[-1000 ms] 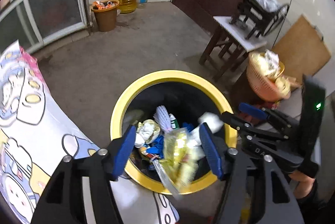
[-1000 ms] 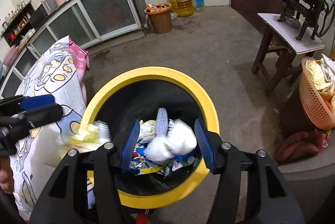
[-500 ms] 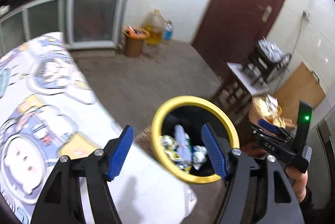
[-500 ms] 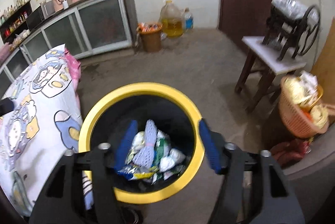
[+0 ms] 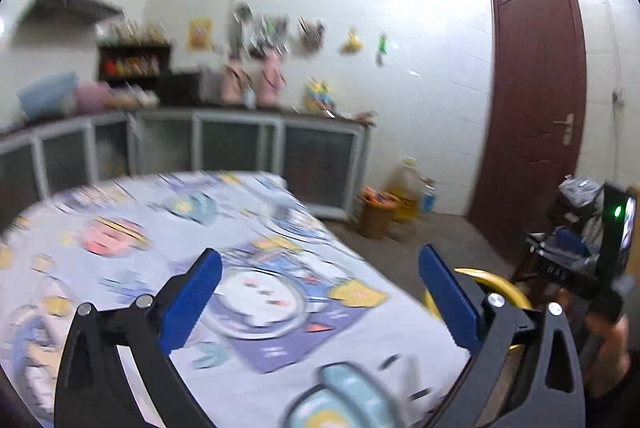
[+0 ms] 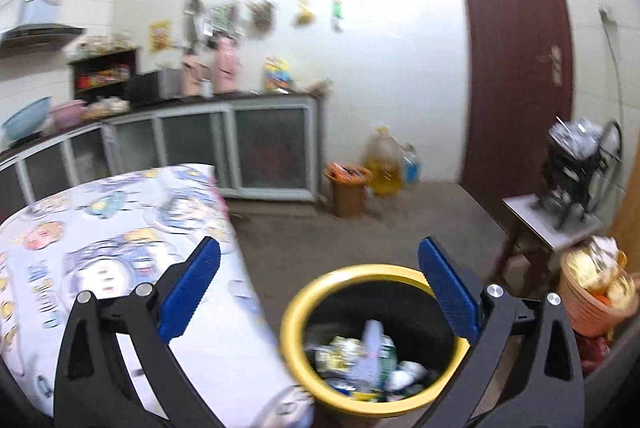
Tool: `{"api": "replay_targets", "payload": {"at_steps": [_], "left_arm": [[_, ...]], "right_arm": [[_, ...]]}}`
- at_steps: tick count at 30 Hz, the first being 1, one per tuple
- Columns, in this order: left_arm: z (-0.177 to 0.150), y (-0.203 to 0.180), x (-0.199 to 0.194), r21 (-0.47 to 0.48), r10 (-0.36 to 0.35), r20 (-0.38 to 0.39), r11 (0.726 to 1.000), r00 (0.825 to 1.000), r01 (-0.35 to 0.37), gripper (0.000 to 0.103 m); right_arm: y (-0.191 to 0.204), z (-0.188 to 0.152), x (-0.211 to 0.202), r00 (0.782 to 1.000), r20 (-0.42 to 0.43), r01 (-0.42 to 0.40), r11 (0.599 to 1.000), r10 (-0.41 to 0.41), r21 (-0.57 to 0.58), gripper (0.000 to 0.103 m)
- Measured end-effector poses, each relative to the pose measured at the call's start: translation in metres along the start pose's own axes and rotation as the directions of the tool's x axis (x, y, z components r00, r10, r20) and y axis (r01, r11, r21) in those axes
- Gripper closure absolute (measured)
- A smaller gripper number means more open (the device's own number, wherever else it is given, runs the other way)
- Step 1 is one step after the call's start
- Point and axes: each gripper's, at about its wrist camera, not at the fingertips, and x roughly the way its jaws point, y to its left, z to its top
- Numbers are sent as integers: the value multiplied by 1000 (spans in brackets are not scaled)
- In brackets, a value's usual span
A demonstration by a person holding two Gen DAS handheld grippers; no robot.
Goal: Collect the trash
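Right wrist view: bin [image 6: 294,312] of trash [image 6: 362,360] sat lower centre, below the right tongs [image 6: 319,290], jaws just spread, empty.
Left wrist view: left tongs [image 5: 319,292] likewise spread empty; bin at lower right.

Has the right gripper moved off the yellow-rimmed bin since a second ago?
Yes. The right gripper has lifted and pulled back, jaws just opened wide and empty; the yellow-rimmed bin now sits lower in view.
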Motion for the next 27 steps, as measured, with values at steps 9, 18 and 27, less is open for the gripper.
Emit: {"api": "replay_targets", "payload": {"at_steps": [9,18,27], "left_arm": [[-32,14,-66,-27,321,60,947,945,-320,8],[-76,35,-69,-115,413,-46,902,909,-416,8],[-99,50,-63,-177,415,-104,887,904,-428,8]], "right_arm": [[61,-24,-65,986,164,-31,999,35,-27,8],[86,-61,-75,983,102,-143,987,150,-72,8],[101,-83,-76,984,49,-165,984,169,-74,8]]}}
